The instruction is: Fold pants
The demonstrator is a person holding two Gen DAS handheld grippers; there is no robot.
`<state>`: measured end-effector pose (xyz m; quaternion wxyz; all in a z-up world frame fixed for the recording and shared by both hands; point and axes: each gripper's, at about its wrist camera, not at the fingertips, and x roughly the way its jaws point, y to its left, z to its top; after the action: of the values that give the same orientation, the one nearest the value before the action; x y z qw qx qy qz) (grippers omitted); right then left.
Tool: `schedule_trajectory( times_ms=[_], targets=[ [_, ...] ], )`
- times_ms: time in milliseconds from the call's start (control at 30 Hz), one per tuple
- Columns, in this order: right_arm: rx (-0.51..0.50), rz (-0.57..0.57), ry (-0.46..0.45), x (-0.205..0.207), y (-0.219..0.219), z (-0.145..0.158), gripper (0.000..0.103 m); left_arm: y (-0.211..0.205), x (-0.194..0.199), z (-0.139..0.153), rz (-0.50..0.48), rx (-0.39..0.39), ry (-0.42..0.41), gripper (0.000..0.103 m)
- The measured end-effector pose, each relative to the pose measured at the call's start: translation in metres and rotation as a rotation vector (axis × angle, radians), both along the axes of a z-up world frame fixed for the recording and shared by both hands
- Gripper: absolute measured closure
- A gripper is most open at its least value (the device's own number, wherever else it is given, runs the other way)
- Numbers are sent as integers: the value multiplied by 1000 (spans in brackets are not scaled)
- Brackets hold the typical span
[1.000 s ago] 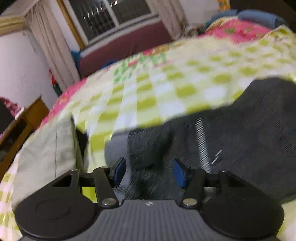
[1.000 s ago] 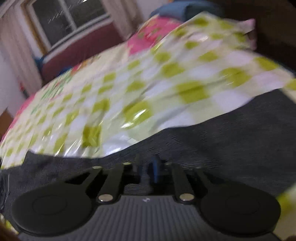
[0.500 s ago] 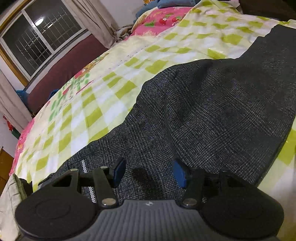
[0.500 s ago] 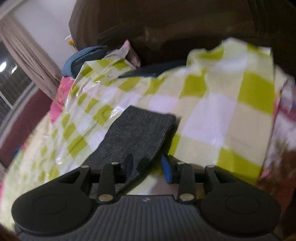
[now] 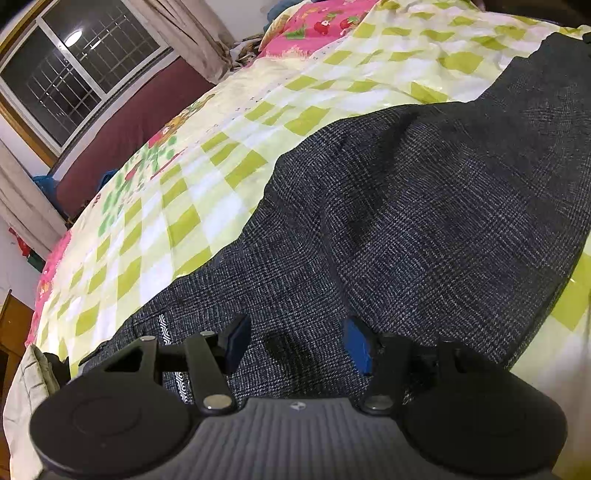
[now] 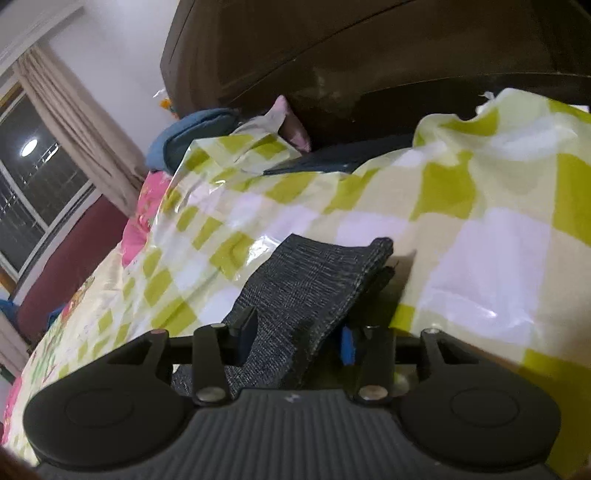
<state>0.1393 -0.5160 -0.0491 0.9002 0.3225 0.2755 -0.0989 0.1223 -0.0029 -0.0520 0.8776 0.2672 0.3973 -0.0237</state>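
Note:
Dark grey checked pants (image 5: 424, 221) lie spread across a bed with a green-and-white checked cover (image 5: 221, 155). My left gripper (image 5: 295, 341) is open, just above the waist end of the pants, holding nothing. In the right wrist view the leg end of the pants (image 6: 314, 273) lies on the cover, its hem doubled over. My right gripper (image 6: 295, 338) is open, its fingers either side of the leg fabric without pinching it.
A dark wooden headboard (image 6: 369, 55) rises behind the bed. A blue pillow (image 6: 192, 129) and pink bedding (image 5: 317, 22) lie at the head end. A window with curtains (image 5: 74, 74) is on the far wall. A beige cloth (image 5: 26, 387) hangs at the bed's left edge.
My right gripper, shut a second ago, has opened and now sits at the leg end. My left gripper has swung from the bed's edge to over the pants' waist part.

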Motion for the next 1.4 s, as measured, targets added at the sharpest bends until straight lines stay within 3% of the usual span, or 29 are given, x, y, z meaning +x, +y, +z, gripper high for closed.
schedule_trajectory(
  times_ms=[67, 167, 233, 300, 400, 533, 567, 600, 667, 733, 767, 833, 900, 967, 1033, 1133, 1200, 1233, 1267, 1300, 1400],
  targets=[
    [16, 21, 52, 9, 0, -7, 54, 1, 2, -2, 1, 0, 5, 34],
    [69, 42, -9, 2, 2, -1, 52, 0, 1, -1, 1, -1, 5, 34],
    [35, 64, -3, 9, 9, 0, 52, 1, 0, -3, 4, -7, 3, 34],
    [-31, 59, 12, 16, 17, 2, 68, 0, 0, -4, 1, -3, 5, 34],
    [35, 20, -26, 16, 11, -1, 75, -1, -1, -1, -2, 1, 5, 34],
    [160, -11, -24, 18, -5, -22, 72, -2, -2, -4, 7, -2, -3, 34],
    [193, -13, -38, 18, -8, -24, 66, -3, -3, -4, 3, 4, -6, 34],
    [225, -14, -53, 19, -9, -25, 52, -4, -4, -4, -3, 12, -11, 34],
    [246, 16, -76, 26, -6, -22, 44, -6, -5, -4, -11, 19, -19, 34],
    [229, 15, -41, 32, -5, -18, 93, -6, -6, -3, -11, 13, -22, 34],
    [243, 0, -34, 32, -9, -15, 96, -6, -6, -2, -10, 10, -24, 34],
    [253, -16, -108, 19, -15, -4, 97, -7, -8, 3, -13, -8, -38, 34],
    [187, -44, -150, 6, -18, 11, 97, -10, -12, 10, -38, -45, -69, 34],
    [156, -106, -117, 1, -26, 5, 97, -17, -12, 8, -65, -62, -68, 32],
    [177, -132, 13, 10, -34, -16, 97, -23, -7, -4, -77, -34, -42, 32],
    [181, -117, -68, 1, -31, -4, 97, -29, -7, -9, -101, 8, -56, 32],
    [224, -99, -119, 0, -32, -1, 91, -23, -8, -5, -91, -21, -50, 30],
    [223, -78, -87, 8, -31, -4, 87, -21, -8, -4, -83, -25, -45, 30],
    [215, -51, -32, 18, -29, -9, 76, -19, -10, -4, -78, -22, -50, 30],
    [212, -37, 2, 24, -26, -15, 74, -18, -12, -3, -75, -23, -61, 30],
    [180, -11, -14, 30, -14, -20, 71, -11, -20, 3, -62, -63, -83, 30]
  ],
)
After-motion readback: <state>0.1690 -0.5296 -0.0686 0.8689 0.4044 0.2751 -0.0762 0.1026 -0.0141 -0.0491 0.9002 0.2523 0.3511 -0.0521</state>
